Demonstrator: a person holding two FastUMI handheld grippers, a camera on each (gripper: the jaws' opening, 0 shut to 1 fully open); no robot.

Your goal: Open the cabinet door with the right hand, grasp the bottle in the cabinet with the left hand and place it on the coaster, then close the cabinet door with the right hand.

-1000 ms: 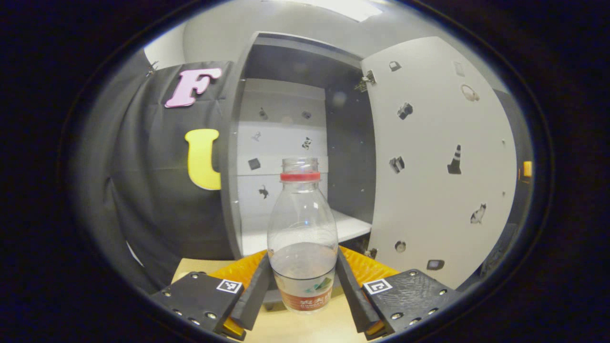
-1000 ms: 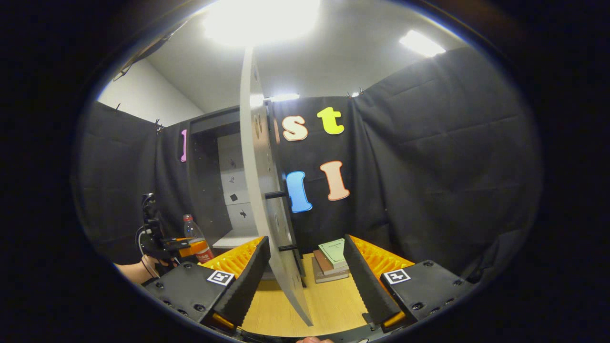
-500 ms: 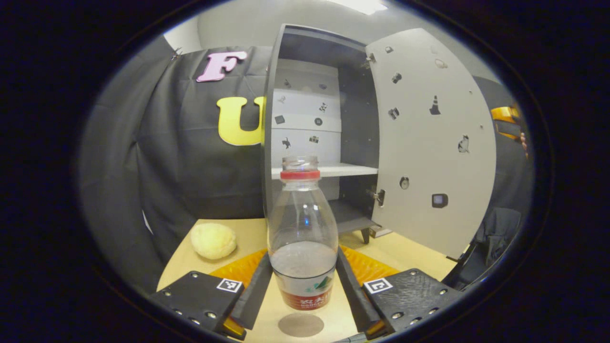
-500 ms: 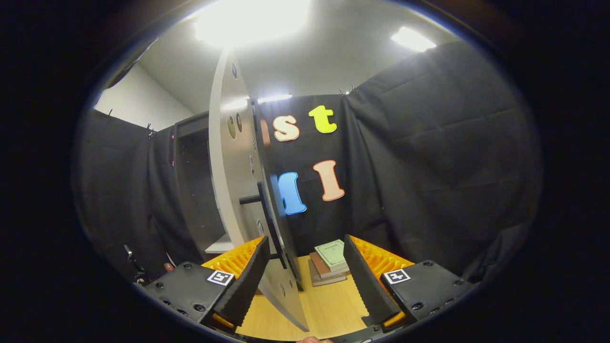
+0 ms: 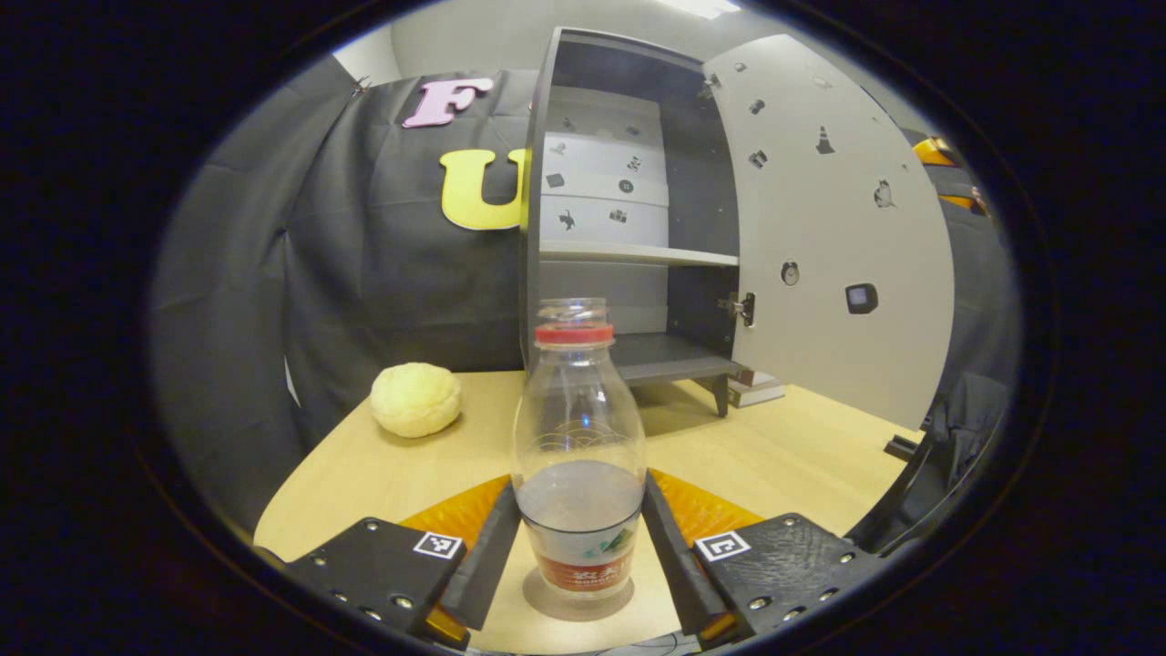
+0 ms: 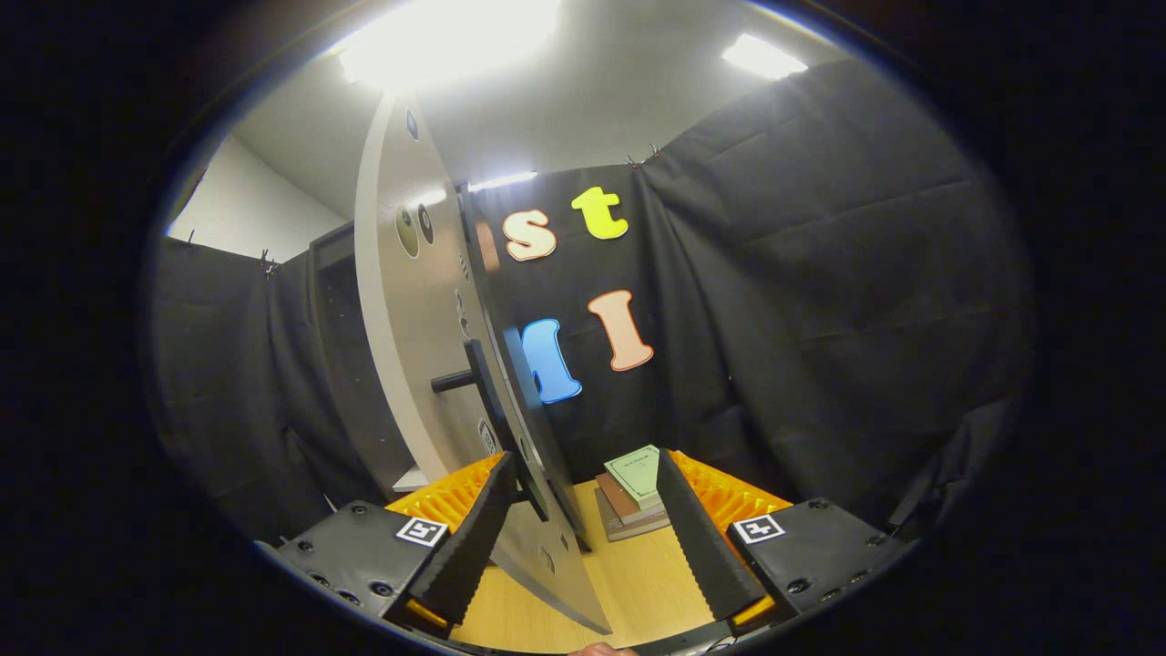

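Standing upright between the fingers of the left tongs (image 5: 581,547), the clear plastic bottle (image 5: 579,456) has its long axis vertical, its red neck ring up and no cap that I can see, and both fingers press on its lower body at the label, so these tongs are clenched on it. Directly beneath its base lies the round grey coaster (image 5: 569,603), near the front edge of the surface (image 5: 802,446); the base looks to be touching it or just above it, and I cannot tell which. My judgement is that the coming move turns on this vertical relation: the bottle needs only to settle straight down and be let go, without tilting, as some liquid sits in its lower part. The right tongs (image 6: 583,538) are spread apart and grasp nothing; the free edge of the open cabinet door (image 6: 428,364) runs up between their fingers, with the dark bar handle (image 6: 469,378) just above and ahead, so the right hand is the nearer one for closing. The cabinet (image 5: 629,210) stands at the back of the light wooden surface, its shelves bare. A pale round bun-like lump (image 5: 415,399) rests toward the left edge, and a small stack of books (image 6: 638,492) lies behind the door.
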